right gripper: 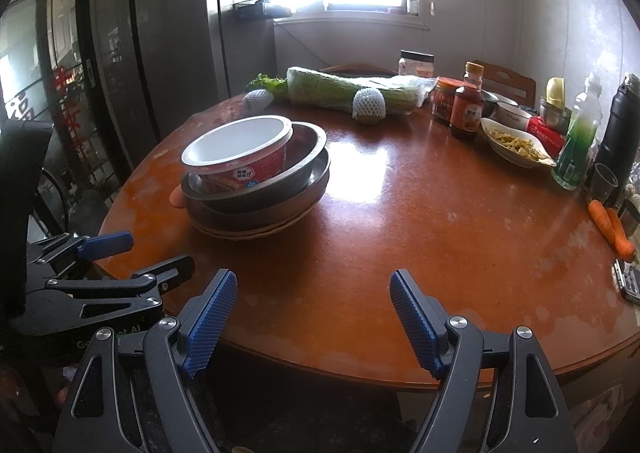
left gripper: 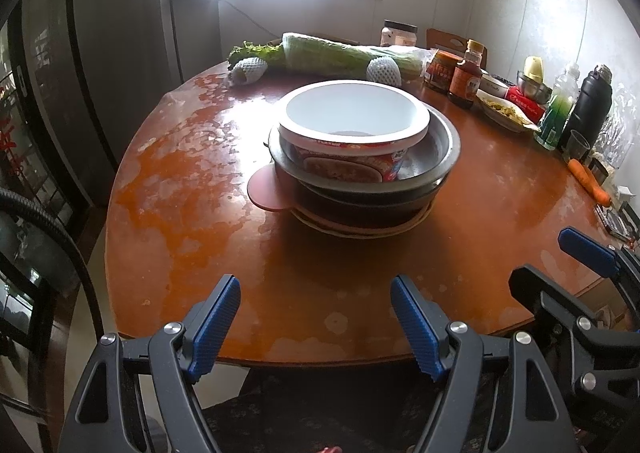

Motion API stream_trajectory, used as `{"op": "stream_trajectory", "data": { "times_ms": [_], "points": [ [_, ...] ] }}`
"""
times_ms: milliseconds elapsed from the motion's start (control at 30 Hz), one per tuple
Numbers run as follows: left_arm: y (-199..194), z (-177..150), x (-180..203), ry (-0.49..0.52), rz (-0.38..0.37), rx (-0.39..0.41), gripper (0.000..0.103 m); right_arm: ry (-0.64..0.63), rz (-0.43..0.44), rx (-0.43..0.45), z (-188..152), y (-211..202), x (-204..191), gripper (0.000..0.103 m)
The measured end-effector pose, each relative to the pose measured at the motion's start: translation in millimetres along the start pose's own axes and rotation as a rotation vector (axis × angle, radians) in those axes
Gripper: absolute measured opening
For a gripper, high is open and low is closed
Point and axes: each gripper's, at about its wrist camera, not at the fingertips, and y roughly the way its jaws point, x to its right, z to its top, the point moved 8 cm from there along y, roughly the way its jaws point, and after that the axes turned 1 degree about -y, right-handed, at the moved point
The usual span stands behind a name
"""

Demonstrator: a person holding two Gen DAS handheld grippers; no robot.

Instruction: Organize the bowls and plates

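Nothing held yet: left gripper (left gripper: 316, 293) and right gripper (right gripper: 314, 287) at the near table (right gripper: 400, 233) edge, jaws of both apart and empty. Stack already built at table centre: paper bowl (left gripper: 354, 113) inside 2 metal bowls (left gripper: 440, 149), above plates (left gripper: 360, 231), pink lid (left gripper: 266, 189) wedged at left. Probably finishing or checking step. Next: maybe straightening the tilted paper bowl, gently.

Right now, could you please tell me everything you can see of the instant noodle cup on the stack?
The instant noodle cup is a round paper-looking tub, white inside with a broad white rim and red printed sides. It looks empty, stands upright and tilts slightly, nested in the top metal bowl of the stack on the table. Neither tool touches it.
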Motion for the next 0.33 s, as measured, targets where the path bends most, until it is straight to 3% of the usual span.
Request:
{"op": "stream_trajectory", "data": {
  "times_ms": [333],
  "points": [
    [2.5, 0.4, -4.5, -0.008, 0.004, -0.006, 0.077, 0.009, 0.004, 0.002, 1.6, 1.1, 0.6, 0.080]
  ]
}}
